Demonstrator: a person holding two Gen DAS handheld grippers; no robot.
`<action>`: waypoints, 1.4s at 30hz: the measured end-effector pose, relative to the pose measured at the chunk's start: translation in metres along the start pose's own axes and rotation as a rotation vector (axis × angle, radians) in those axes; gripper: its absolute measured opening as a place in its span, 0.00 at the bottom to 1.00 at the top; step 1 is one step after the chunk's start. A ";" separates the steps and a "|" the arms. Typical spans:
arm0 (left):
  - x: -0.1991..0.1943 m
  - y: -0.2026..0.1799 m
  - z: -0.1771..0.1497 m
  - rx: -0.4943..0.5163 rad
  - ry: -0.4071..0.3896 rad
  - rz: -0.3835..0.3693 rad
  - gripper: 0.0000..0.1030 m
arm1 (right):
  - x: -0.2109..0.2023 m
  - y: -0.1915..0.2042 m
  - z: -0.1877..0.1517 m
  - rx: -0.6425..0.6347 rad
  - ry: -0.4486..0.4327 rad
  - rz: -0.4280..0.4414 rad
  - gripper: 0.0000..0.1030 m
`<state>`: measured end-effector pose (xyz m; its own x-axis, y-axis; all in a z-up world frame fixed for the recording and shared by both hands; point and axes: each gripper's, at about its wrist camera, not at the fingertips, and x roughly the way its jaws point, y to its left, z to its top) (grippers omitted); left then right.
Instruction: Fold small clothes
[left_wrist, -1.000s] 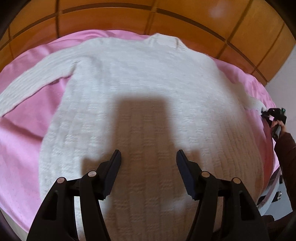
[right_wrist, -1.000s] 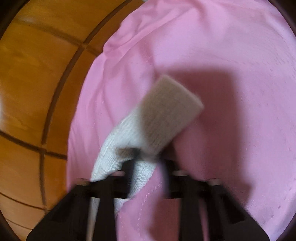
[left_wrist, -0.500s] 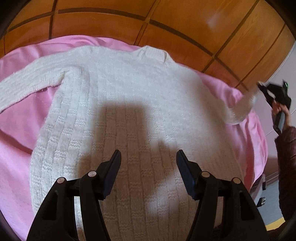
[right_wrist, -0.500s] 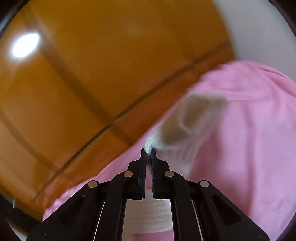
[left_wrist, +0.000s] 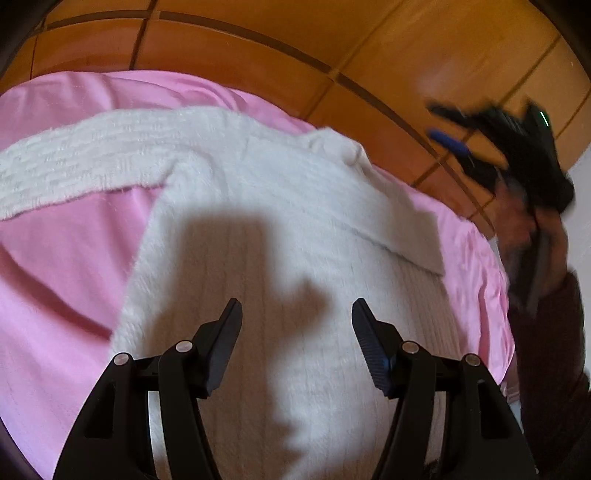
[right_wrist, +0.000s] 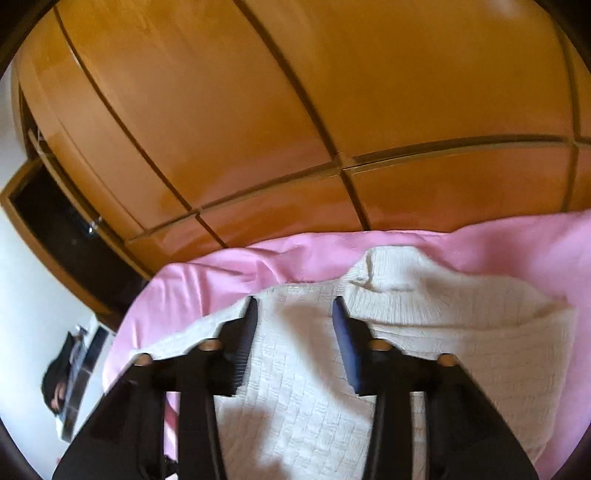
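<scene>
A white knit sweater (left_wrist: 280, 229) lies spread on a pink sheet (left_wrist: 55, 280) that covers the bed, with a wooden wardrobe (right_wrist: 295, 110) of orange-brown panels rising just behind it; the collar (right_wrist: 391, 266) points toward the wardrobe. In the left wrist view one sleeve (left_wrist: 74, 162) stretches out flat to the left across the sheet; the other sleeve (left_wrist: 402, 229) is folded inward and lies on the body of the sweater, its cuff end near the right edge of the garment.

The left hand-held gripper (left_wrist: 297, 314) hangs over the lower half of the sweater, tilted downward; its jaws stand well apart with nothing between them, and its shadow falls on the knit below. The right hand-held gripper (right_wrist: 293, 314) is raised above the upper part of the sweater, near the collar and the folded sleeve; its jaws are opening and no cloth is between them, the fabric lying below and beyond the tips. In the left wrist view the same tool appears at the right edge as a dark, blurred shape against the wardrobe, gripped by a hand (left_wrist: 524, 221) in a dark sleeve (left_wrist: 554, 350); the blur there is heavy, so its fingers seem parted but their detail cannot be made out.

At the far left of the right wrist view a dark opening in the wardrobe and a pale wall (right_wrist: 29, 302) show; some small dark things stand by the wall, too blurred to name.
</scene>
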<state>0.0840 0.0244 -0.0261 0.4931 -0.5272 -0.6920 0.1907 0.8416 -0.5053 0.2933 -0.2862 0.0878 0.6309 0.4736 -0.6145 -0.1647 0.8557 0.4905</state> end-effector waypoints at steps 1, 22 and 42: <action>0.001 0.003 0.005 -0.010 -0.003 -0.009 0.60 | -0.009 -0.009 -0.005 0.019 -0.008 -0.006 0.41; 0.091 0.001 0.113 -0.053 -0.057 0.040 0.05 | -0.072 -0.142 -0.085 0.229 -0.005 -0.343 0.41; -0.005 0.112 0.067 -0.264 -0.155 0.214 0.47 | -0.006 -0.089 -0.102 -0.054 0.019 -0.568 0.64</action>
<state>0.1595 0.1292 -0.0442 0.6245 -0.3016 -0.7205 -0.1461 0.8611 -0.4871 0.2273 -0.3441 -0.0156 0.6181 -0.0610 -0.7837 0.1574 0.9864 0.0474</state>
